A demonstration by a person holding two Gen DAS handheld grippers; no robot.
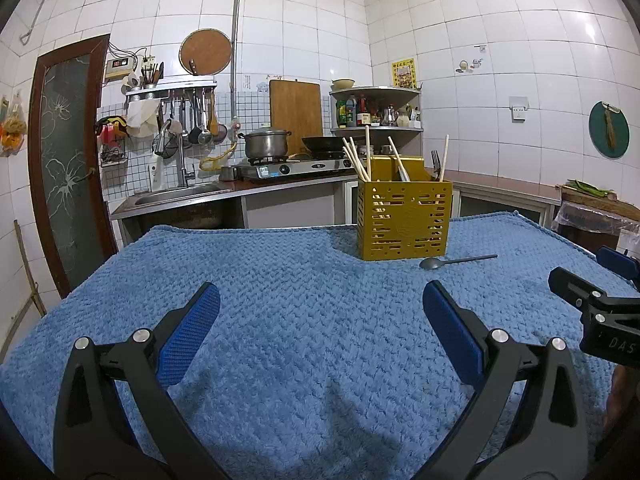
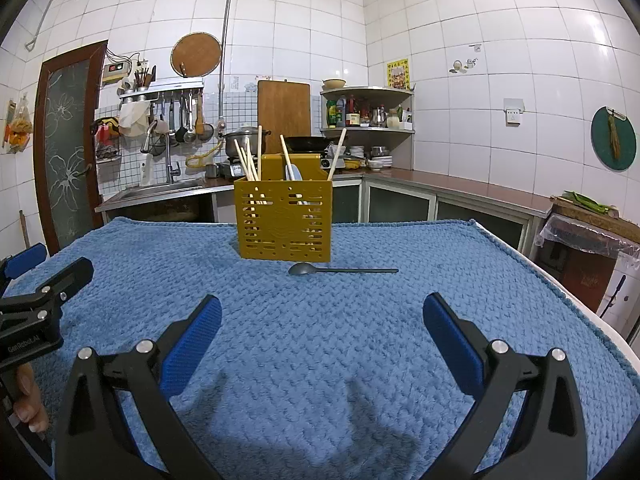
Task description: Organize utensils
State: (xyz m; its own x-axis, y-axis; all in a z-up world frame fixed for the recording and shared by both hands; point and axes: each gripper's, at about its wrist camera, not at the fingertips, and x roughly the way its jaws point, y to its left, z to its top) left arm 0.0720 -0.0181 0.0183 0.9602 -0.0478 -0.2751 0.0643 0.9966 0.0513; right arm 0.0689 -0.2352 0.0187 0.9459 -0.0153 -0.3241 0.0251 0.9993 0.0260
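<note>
- Left wrist view: the left gripper point(image 1: 320, 312) is hovering over the blue towel point(image 1: 280, 300) covering the counter, jaws spread wide with nothing between them.
- The yellow utensil caddy point(image 1: 404, 220) is standing upright at 1 o'clock, holding chopsticks point(image 1: 356, 160) and a fork point(image 1: 436, 162).
- The dark spoon point(image 1: 456, 261) is lying flat just in front of the caddy, bowl pointing to 9 o'clock.
- The right gripper point(image 1: 600, 300) is showing at 3 o'clock.
- Right wrist view: the right gripper point(image 2: 322, 316) is hovering over the towel point(image 2: 360, 340), jaws wide apart and empty.
- The caddy point(image 2: 284, 220) is sitting at 12 o'clock; the spoon point(image 2: 340, 269) is lying just before it, apart from both grippers.
- The left gripper point(image 2: 40, 300) is showing at 9 o'clock, a hand point(image 2: 28, 400) holding it.
</note>
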